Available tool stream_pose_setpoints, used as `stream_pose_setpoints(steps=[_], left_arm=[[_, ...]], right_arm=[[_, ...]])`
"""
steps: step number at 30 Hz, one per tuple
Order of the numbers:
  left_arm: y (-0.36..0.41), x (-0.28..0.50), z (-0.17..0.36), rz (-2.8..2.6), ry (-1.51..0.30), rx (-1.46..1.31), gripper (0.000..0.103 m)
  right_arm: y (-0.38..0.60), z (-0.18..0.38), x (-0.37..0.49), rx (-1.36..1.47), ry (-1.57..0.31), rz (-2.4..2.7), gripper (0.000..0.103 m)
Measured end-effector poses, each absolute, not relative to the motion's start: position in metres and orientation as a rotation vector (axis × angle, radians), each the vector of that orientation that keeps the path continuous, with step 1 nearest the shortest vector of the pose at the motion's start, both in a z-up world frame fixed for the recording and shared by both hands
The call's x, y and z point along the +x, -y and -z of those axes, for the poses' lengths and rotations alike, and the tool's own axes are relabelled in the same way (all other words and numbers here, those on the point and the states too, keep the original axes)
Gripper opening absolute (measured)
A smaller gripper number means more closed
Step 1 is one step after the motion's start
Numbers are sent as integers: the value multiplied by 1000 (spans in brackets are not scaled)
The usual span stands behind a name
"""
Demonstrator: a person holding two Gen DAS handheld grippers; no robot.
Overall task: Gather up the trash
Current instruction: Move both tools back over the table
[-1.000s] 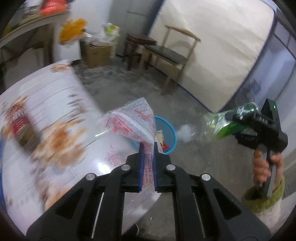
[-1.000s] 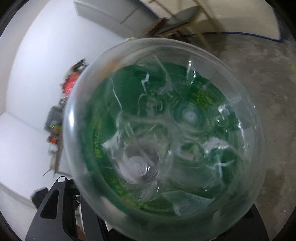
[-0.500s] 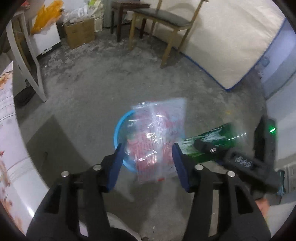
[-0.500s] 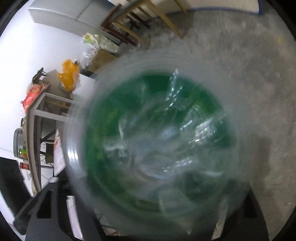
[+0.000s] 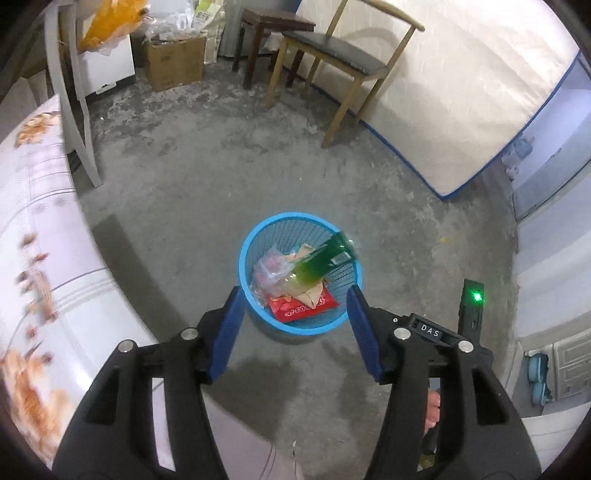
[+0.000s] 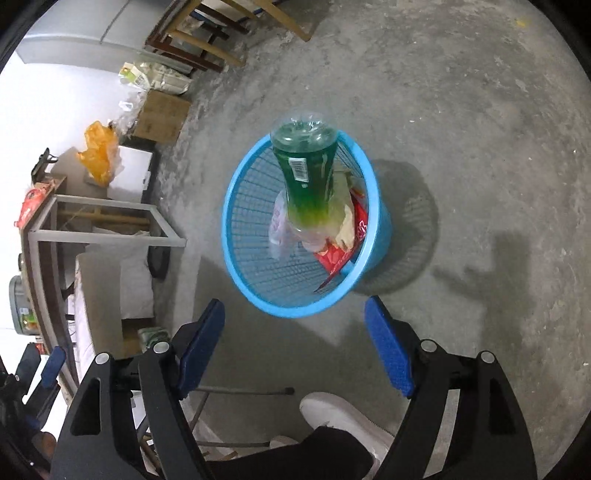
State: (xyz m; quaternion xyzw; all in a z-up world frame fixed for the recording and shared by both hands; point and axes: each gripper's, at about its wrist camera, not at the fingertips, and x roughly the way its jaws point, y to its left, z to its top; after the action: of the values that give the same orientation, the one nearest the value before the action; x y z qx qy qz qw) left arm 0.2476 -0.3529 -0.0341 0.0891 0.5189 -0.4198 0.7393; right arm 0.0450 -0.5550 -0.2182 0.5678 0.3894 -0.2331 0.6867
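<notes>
The green plastic bottle (image 6: 308, 173) stands neck-down in the blue mesh basket (image 6: 255, 266), its clear base tipped up over the far rim, near the middle of the frame in both views. Beside it in the basket lie a clear printed bag (image 5: 271, 267), a tan wrapper (image 5: 308, 291) and a red packet (image 5: 303, 306), the bottle's neck resting among them. The basket sits on bare grey concrete floor (image 5: 207, 177), casting a slatted shadow to its right in the right wrist view. The left gripper (image 5: 295, 325) hangs just over the basket's near rim, its blue pads widening with nothing between them. The right gripper (image 6: 293, 347) hovers short of the basket, jaws spread wide and empty; in the left wrist view its black body with a green light (image 5: 474, 295) shows at lower right. At the left edge runs a white patterned tablecloth (image 5: 40, 236). Toward the top of the left view stand a wooden chair (image 5: 332, 59), a dark stool (image 5: 266, 29), a cardboard box (image 5: 173, 62), and a mattress (image 5: 461, 85) leaning at upper right. A white shoe (image 6: 332, 413) shows at the bottom of the right view.
</notes>
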Motion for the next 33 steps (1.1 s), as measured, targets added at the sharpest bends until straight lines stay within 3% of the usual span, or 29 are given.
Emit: stream_pose_setpoints(steps=[7,12,21,25,33], left_arm=[[268,226,-13,947,-1078,87,69],[181,214,-30,899,-1032,-14,71],[-12,209,-53,555,-812,-80,78],[-82,221,-41,380,-805,-110,79],[-115,244,6,247,-889,-51,79]], right_arm=[[529,170,26,1202,-839,469,77],[503,127,40,1129,-827,379,79],[407,22,130,826,-829,105,84],[345,-11,181,666,-857,-24,87],[214,-28,278,363,-931,-176,88]])
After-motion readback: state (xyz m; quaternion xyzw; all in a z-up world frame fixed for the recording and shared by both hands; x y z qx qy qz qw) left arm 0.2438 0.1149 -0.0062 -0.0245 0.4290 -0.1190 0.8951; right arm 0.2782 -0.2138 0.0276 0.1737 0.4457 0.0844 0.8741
